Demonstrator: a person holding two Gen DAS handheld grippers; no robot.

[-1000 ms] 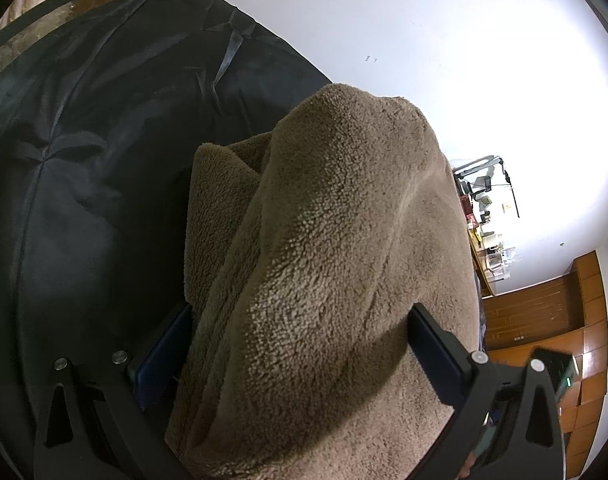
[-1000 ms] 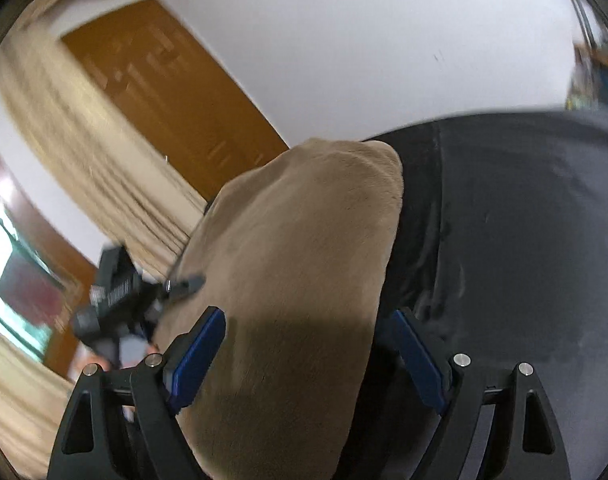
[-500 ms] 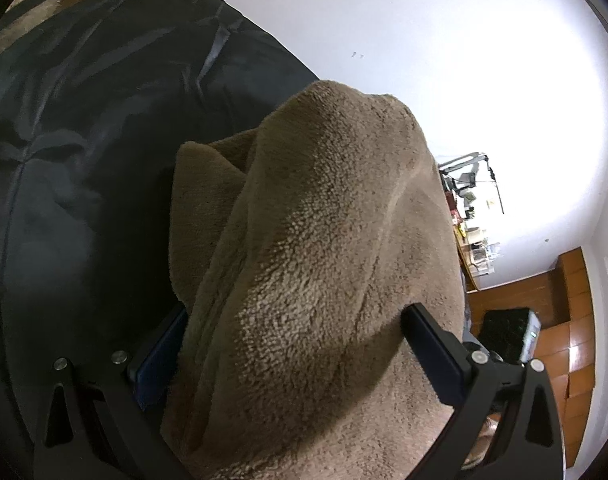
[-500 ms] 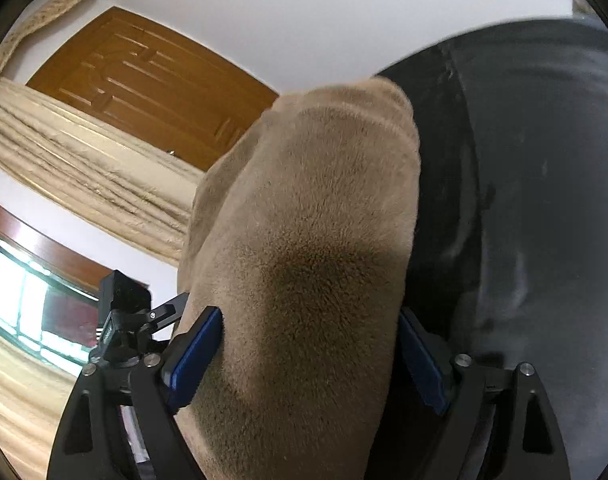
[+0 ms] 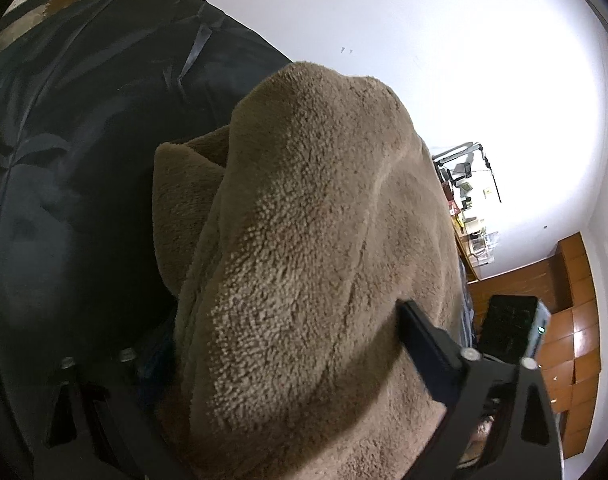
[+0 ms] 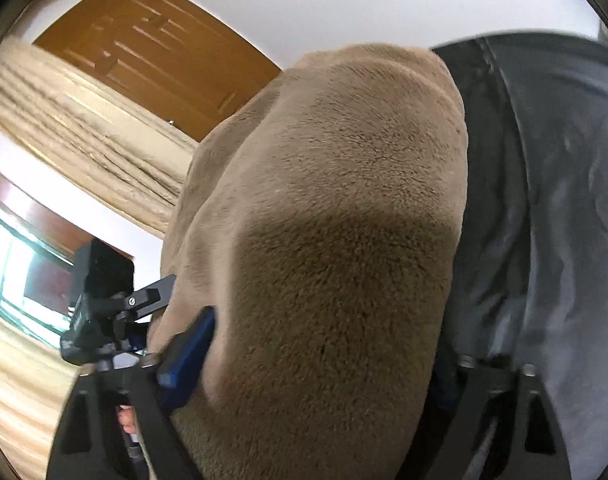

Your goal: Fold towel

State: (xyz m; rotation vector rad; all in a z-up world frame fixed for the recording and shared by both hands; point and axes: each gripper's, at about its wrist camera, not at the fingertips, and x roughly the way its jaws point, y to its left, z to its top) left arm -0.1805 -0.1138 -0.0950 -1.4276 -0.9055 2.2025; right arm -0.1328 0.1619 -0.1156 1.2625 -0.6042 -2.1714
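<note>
The towel (image 5: pixel 304 260) is bunching up as a thick, plush brown mound in front of me, and I am reading no label, tag or lettering anywhere on it. In the left wrist view it is filling the space between the two fingers of my left gripper (image 5: pixel 279 344) and running away from the camera, its long axis going forward along the fingers to a rounded end; a lower fold is sticking out on its left side. The right finger (image 5: pixel 424 344) is pressing into the pile, with the fabric dimpling around it; the left finger is mostly hidden in shadow behind the cloth. The jaws have just been closing with the towel between them, and I am gripping it across a wide bundle.

In the right wrist view the towel (image 6: pixel 336 240) is likewise lying between the fingers of my right gripper (image 6: pixel 324 356), stretching forward and slightly rightward to a blunt, rounded end. The blue pad on the left finger (image 6: pixel 187 352) is sinking into the cloth; the right finger is almost wholly covered. These jaws have also just been closing, and they are squeezing the towel.

The towel is sitting over a dark, wrinkled cover (image 5: pixel 83 140) that is spreading out beside it. Beyond are a white wall (image 5: pixel 464 60), a wooden door (image 6: pixel 143 52), a pale curtain (image 6: pixel 71 128) and, far off, a cluttered shelf (image 5: pixel 468 208) whose labels are too small to read.
</note>
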